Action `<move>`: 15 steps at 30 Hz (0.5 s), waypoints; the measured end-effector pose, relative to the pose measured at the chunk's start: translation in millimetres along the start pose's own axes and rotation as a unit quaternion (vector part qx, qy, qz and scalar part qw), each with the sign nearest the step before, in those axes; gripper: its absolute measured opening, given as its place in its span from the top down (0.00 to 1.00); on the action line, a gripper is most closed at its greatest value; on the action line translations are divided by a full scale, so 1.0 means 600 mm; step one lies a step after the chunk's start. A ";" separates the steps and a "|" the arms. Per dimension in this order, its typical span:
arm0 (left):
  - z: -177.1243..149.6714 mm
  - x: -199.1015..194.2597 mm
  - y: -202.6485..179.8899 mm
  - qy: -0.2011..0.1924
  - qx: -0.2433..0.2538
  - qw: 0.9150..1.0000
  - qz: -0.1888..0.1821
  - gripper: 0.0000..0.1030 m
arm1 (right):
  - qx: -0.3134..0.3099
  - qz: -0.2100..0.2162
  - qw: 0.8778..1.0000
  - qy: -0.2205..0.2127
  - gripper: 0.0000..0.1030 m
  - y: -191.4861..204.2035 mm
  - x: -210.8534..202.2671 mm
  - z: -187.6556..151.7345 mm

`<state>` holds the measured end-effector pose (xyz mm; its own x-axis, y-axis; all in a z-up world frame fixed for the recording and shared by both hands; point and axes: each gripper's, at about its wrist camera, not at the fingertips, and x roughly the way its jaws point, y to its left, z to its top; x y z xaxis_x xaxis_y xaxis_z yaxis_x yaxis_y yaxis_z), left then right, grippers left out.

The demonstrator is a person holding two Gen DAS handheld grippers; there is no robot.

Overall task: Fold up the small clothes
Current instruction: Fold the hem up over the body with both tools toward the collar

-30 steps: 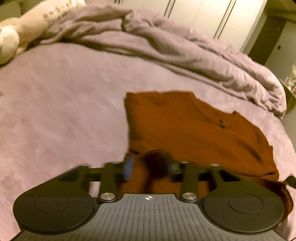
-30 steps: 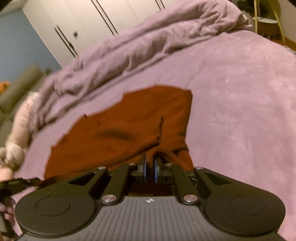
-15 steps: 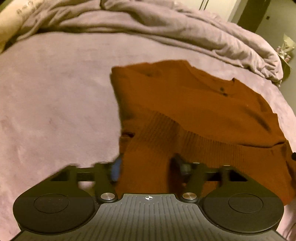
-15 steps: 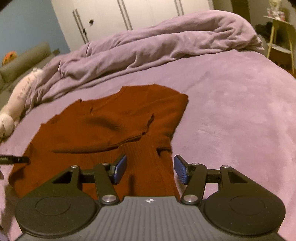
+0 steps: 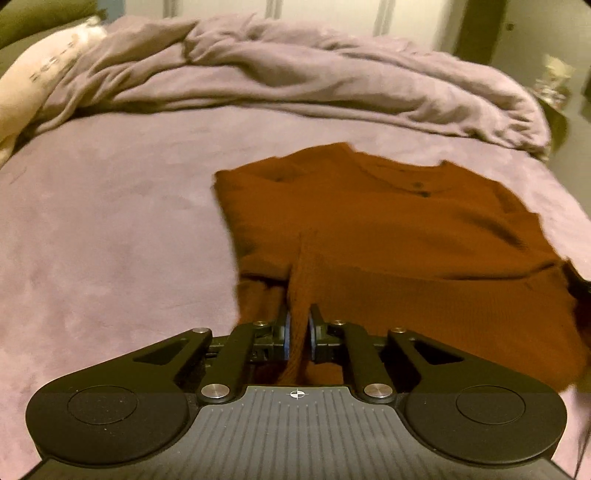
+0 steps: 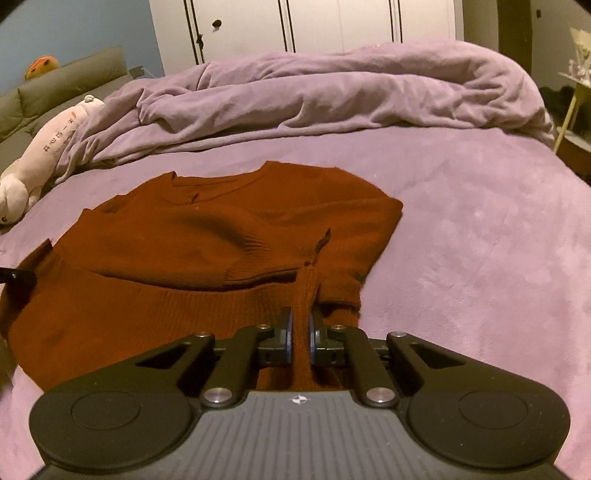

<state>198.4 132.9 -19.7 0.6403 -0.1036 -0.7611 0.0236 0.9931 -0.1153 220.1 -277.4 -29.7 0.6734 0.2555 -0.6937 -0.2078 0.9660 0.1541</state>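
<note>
A rust-brown knitted sweater [image 5: 388,229] lies flat on the purple bed cover [image 5: 110,240], with its ribbed hem nearest me. My left gripper [image 5: 298,330] is at the hem's left part, its jaws closing tight on a raised pinch of the knit. In the right wrist view the same sweater [image 6: 207,236] spreads to the left. My right gripper [image 6: 300,332] is near the hem's right corner, jaws closing on a fold of the ribbing. Both pairs of blue pads press the fabric. A black tip of the other gripper [image 6: 16,277] shows at the left edge.
A rumpled purple duvet [image 6: 332,96] is heaped along the far side of the bed. A pale plush toy [image 6: 44,147] lies at the back left, beside a green sofa [image 6: 55,85]. White wardrobe doors [image 6: 314,26] stand behind. A small side table [image 6: 576,110] is at the right.
Half a second ago both grippers stood open over the hem; now both are shut on pinches of it. Both views have rolled closer to level.
</note>
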 end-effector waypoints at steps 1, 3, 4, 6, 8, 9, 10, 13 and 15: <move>-0.002 0.000 -0.006 0.000 0.011 1.000 -0.002 0.89 | -0.004 -0.001 1.000 -0.003 0.94 0.003 -0.005 0.000; -0.002 0.013 -0.012 0.009 0.022 1.000 0.002 0.89 | -0.013 0.008 1.000 -0.008 0.94 0.008 -0.012 0.001; -0.001 0.022 -0.010 0.016 0.019 1.000 0.000 0.88 | -0.014 0.009 1.000 -0.007 0.94 0.011 -0.011 0.002; 0.003 0.041 -0.004 0.031 0.004 0.999 -0.008 0.80 | -0.020 -0.002 1.000 0.003 0.94 0.014 -0.003 0.003; 0.005 0.048 -0.005 0.028 0.004 1.000 -0.006 0.74 | -0.017 -0.005 1.000 0.019 0.93 0.013 0.008 0.005; 0.007 0.052 -0.008 0.024 0.009 1.000 -0.007 0.75 | -0.014 -0.005 1.000 0.022 0.92 0.013 0.012 0.004; 0.007 0.054 -0.011 0.023 0.013 1.000 -0.004 0.83 | -0.018 -0.008 1.000 0.024 0.92 0.014 0.016 0.004; 0.008 0.058 -0.012 0.027 0.009 1.000 0.006 0.90 | -0.037 -0.026 0.998 0.036 0.92 0.024 0.028 0.002; 0.008 0.048 -0.010 0.021 0.006 1.000 0.004 0.91 | -0.046 -0.028 0.998 0.031 0.95 0.030 0.024 0.002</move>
<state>220.6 124.0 -37.9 0.6073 -0.0968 -0.7885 0.0271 0.9945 -0.1012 226.8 -256.4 -36.3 0.6405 0.1961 -0.7425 -0.2375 0.9700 0.0512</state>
